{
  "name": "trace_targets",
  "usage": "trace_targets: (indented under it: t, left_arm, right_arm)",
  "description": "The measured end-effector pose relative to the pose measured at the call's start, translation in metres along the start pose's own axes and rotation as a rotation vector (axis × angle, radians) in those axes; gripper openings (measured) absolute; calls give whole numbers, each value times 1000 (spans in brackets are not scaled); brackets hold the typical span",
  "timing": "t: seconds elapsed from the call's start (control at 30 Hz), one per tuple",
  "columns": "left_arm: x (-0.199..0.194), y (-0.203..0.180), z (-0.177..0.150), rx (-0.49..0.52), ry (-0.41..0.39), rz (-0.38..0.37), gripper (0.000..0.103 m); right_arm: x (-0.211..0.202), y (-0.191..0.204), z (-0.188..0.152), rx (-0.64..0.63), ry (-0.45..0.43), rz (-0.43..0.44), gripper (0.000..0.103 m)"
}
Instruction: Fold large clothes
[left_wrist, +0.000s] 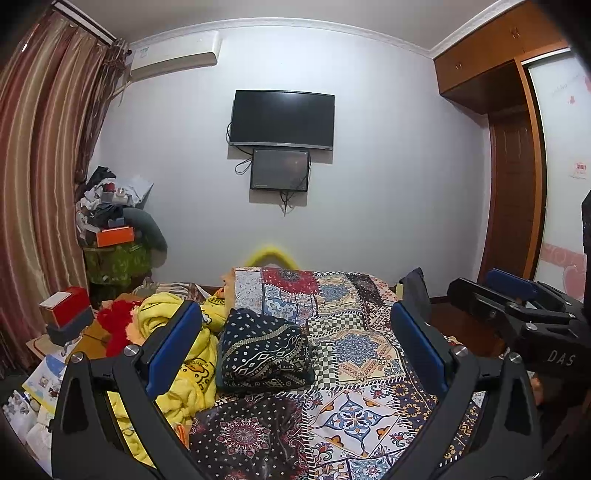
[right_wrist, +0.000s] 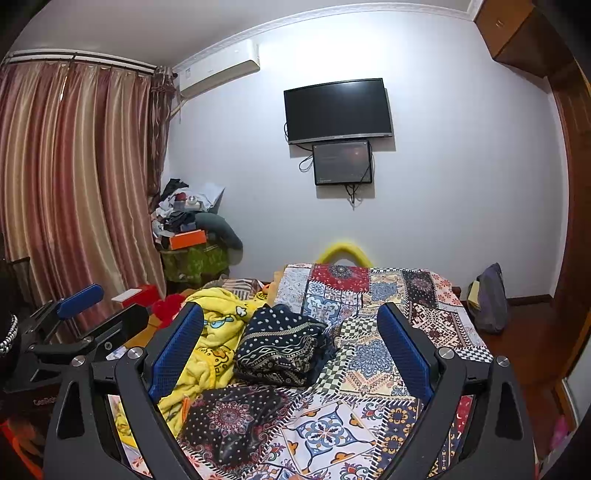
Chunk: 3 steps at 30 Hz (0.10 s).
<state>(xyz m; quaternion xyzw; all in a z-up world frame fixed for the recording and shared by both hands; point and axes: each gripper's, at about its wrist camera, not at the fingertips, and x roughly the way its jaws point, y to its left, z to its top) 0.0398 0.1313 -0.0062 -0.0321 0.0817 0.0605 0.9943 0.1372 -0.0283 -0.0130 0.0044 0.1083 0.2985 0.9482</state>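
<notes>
A folded dark navy garment (left_wrist: 264, 352) with white dots and geometric bands lies on the patchwork bed cover (left_wrist: 354, 354). It also shows in the right wrist view (right_wrist: 282, 347). A crumpled yellow cartoon-print garment (left_wrist: 184, 347) lies left of it, and shows in the right wrist view (right_wrist: 218, 328) too. My left gripper (left_wrist: 295, 328) is open and empty, held above the bed short of the folded garment. My right gripper (right_wrist: 291, 328) is open and empty, also above the bed. The right gripper shows at the right edge of the left wrist view (left_wrist: 517, 295). The left gripper shows at the left edge of the right wrist view (right_wrist: 74, 306).
A red plush item (left_wrist: 118, 321) and boxes (left_wrist: 66, 314) crowd the bed's left side. A cluttered stand (left_wrist: 114, 236) stands by the curtain (left_wrist: 40, 184). A TV (left_wrist: 282, 120) hangs on the far wall. A grey bag (right_wrist: 491, 299) leans on the floor at the right, near the wardrobe (left_wrist: 509, 184).
</notes>
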Motion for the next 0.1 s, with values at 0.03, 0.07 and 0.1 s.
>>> trace_targets:
  t: [0.03,0.07,0.1]
  left_arm:
    - [1,1,0,-1,1,-1,103]
    - [1,1,0,-3,1,2,103]
    - [2,2,0,-5,2,4,103]
  right_arm:
    - [0,0,0,0,1,-1,94]
    - [0,0,0,0,1,-1,94]
    - [0,0,0,0,2,-1,94]
